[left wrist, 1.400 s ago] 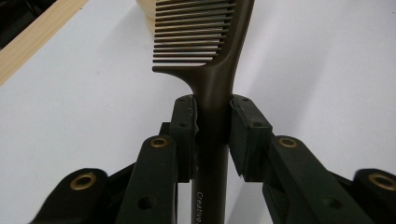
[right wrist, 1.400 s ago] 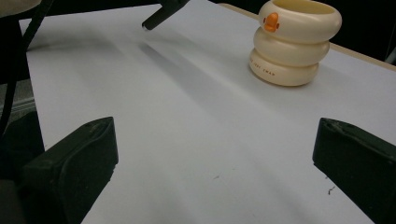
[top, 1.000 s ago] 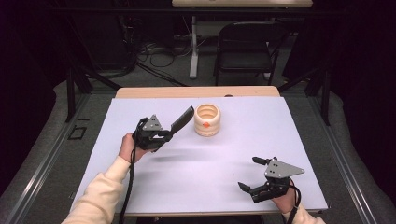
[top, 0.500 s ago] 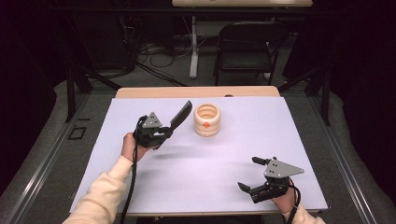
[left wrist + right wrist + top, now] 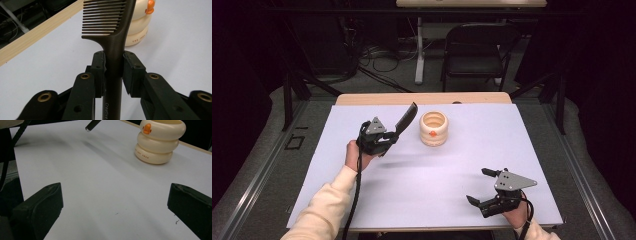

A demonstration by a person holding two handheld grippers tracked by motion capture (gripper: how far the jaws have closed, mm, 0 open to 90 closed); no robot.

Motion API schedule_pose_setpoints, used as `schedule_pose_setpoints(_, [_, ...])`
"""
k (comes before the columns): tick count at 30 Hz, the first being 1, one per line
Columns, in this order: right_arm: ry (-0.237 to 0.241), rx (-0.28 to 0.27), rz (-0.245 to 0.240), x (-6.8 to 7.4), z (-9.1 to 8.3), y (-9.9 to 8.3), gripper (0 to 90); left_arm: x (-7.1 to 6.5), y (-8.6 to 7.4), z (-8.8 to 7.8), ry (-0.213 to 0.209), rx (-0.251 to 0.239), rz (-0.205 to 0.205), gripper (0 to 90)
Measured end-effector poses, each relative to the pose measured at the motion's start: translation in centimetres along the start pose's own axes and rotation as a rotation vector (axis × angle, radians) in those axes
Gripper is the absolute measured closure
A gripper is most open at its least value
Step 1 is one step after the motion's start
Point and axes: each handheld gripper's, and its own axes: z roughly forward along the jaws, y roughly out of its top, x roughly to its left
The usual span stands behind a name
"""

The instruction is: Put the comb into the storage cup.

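The left gripper (image 5: 388,136) is gripping a dark comb (image 5: 405,119) by its handle above the white bench (image 5: 437,170), the comb slanting up toward a cream ringed holder (image 5: 433,128) standing just beside it. The right gripper (image 5: 479,187) is lying near the bench's front edge, jaws spread, well apart from both.
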Motion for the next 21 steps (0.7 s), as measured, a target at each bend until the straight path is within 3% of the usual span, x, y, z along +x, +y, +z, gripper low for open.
schedule_pose_setpoints(21, [-0.003,-0.003,0.001,0.0,0.0,0.0,0.0,-0.3,1.8,0.9,-0.002,-0.063,-0.009,72.4])
